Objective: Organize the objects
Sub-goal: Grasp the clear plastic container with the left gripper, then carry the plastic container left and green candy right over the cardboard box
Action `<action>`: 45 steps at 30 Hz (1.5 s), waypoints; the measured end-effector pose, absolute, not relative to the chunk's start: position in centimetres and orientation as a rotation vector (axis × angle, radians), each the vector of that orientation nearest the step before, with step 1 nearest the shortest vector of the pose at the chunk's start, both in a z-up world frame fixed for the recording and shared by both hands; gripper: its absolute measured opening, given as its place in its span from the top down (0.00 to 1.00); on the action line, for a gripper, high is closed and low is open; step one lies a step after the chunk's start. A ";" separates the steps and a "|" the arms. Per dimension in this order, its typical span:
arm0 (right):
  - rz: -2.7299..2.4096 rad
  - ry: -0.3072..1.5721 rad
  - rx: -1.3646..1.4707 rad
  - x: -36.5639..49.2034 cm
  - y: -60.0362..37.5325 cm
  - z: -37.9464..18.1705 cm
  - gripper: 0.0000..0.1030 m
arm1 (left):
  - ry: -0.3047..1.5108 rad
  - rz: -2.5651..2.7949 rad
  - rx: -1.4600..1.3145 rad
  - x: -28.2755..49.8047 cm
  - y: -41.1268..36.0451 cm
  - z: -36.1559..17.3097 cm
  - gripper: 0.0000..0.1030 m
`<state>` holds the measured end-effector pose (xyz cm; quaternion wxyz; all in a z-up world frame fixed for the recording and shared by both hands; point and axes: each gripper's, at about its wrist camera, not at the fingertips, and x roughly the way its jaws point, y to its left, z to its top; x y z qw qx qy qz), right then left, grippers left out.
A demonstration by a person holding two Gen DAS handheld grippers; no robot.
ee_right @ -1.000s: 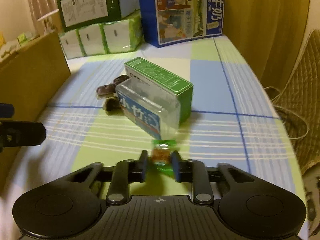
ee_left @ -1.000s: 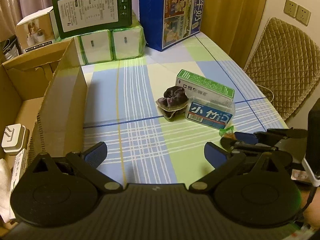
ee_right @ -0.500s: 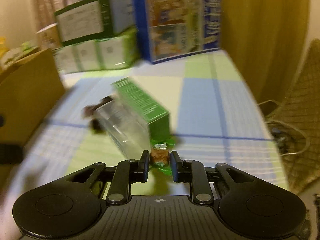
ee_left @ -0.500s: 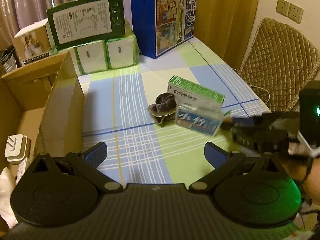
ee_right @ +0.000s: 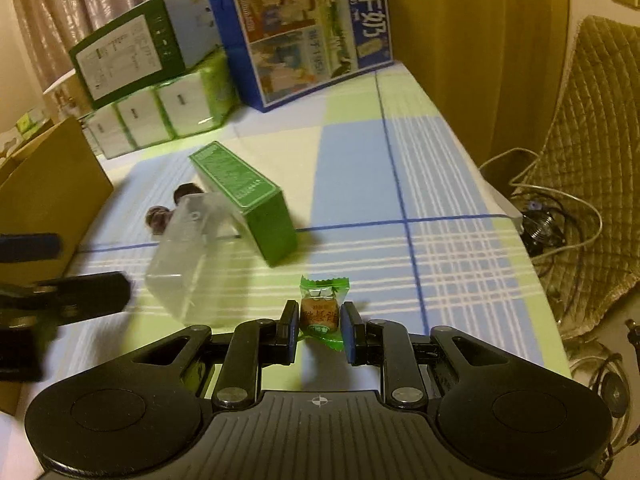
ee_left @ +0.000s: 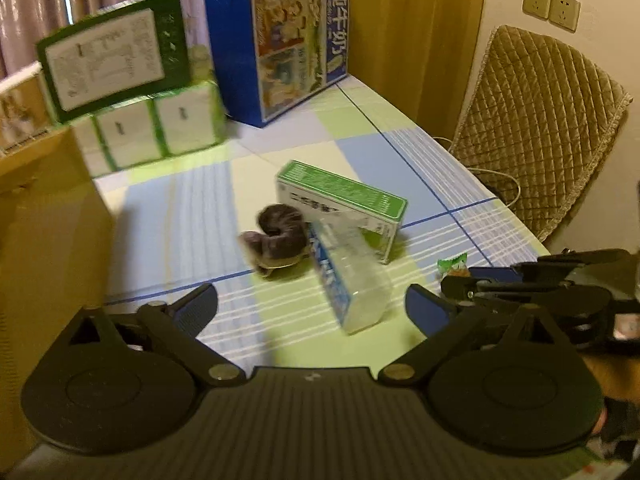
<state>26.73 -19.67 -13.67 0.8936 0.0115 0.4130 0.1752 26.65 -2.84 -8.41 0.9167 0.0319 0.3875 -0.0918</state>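
Observation:
My right gripper (ee_right: 320,316) is shut on a small candy in a green wrapper (ee_right: 320,312), held just above the checked tablecloth (ee_right: 400,168); in the left wrist view the candy (ee_left: 453,264) peeks out at the right gripper's tips. My left gripper (ee_left: 312,304) is open and holds nothing. Ahead of it lie a clear plastic box with a blue label (ee_left: 352,280), a green carton (ee_left: 344,204) and a dark scrunchie on a small dish (ee_left: 278,228). The same clear box (ee_right: 192,256) and carton (ee_right: 244,196) show left of the candy.
An open cardboard box (ee_left: 48,220) stands at the left. Tissue packs (ee_left: 160,128), a green-and-white box (ee_left: 116,60) and a blue milk carton case (ee_left: 288,44) line the back. A quilted chair (ee_left: 536,128) and cables (ee_right: 560,216) are beyond the table's right edge.
The right gripper lifted and swung with the candy still held. The clear box turned and slid nearer to the left gripper. The left gripper's view shifted to the right; the cardboard box interior is out of view.

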 end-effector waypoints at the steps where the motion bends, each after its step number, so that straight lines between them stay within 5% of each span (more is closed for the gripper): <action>1: 0.357 0.858 0.026 26.8 -19.8 -13.7 0.81 | 0.805 -0.194 0.046 27.1 -3.1 -8.9 0.14; 5: 0.333 0.878 0.044 27.2 -20.2 -14.0 0.81 | 0.840 -0.209 -0.021 28.9 -3.9 -10.8 0.39; 9: 0.339 0.884 0.053 27.2 -20.3 -14.1 0.81 | 0.835 -0.199 0.000 29.8 -4.6 -11.9 0.45; 11: 0.345 0.885 0.052 27.3 -20.2 -14.2 0.81 | 0.835 -0.198 0.023 30.1 -4.7 -12.2 0.67; 13: 0.355 0.886 0.048 27.2 -20.0 -14.3 0.81 | 0.850 -0.196 0.048 29.9 -4.6 -12.2 0.75; 25: 0.464 0.889 0.041 23.2 -17.8 -12.6 0.81 | 0.830 -0.199 0.183 21.8 -2.2 -12.2 0.72; 45: 0.441 0.898 0.016 23.0 -17.4 -13.0 0.81 | 0.864 -0.236 0.169 23.0 -2.2 -11.9 0.75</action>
